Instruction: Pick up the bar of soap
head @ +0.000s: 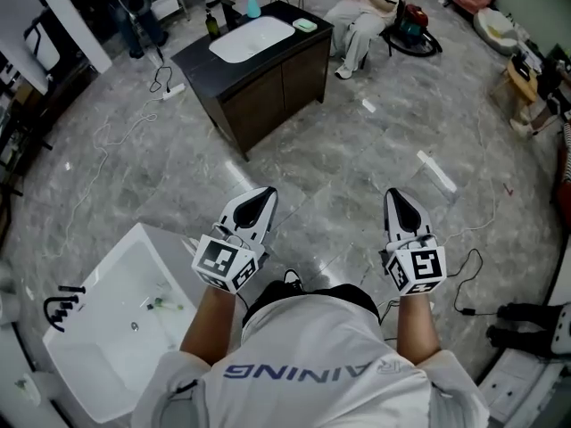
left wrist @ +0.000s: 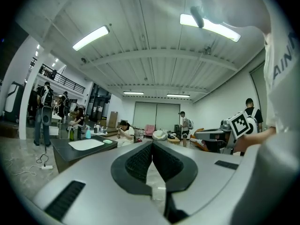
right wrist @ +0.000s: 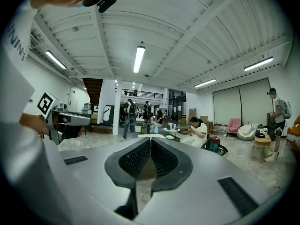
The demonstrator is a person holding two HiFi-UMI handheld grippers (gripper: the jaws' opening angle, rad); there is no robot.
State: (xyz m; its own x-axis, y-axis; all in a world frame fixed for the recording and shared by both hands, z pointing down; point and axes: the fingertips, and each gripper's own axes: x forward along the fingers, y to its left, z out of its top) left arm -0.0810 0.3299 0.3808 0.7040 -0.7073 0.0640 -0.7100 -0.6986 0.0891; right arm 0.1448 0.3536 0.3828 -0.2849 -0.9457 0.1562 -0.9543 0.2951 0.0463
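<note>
Floor [head: 357, 159]: was grey marble | far: dark cabinet [head: 268, 83], bar of soap [head: 305, 25] lay on top | left gripper [head: 265, 193], right gripper [head: 393, 194]: both were clenched, empty

Head cam is looking steeply down over left tool [head: 266, 194] and right tool [head: 393, 194]; each tool cam is facing roughly level along its jaws, all sharing the distant tabletop [head: 194, 61].

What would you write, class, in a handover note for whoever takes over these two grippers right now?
Left gripper: shut, empty.
Right gripper: shut, empty.
Bar of soap: pale green, on the dark cabinet top, beside the white sink, across the floor ahead.
Done: nothing; the soap is untouched.
Left: walk over, open one gripper, close it on the bar, lift.
</note>
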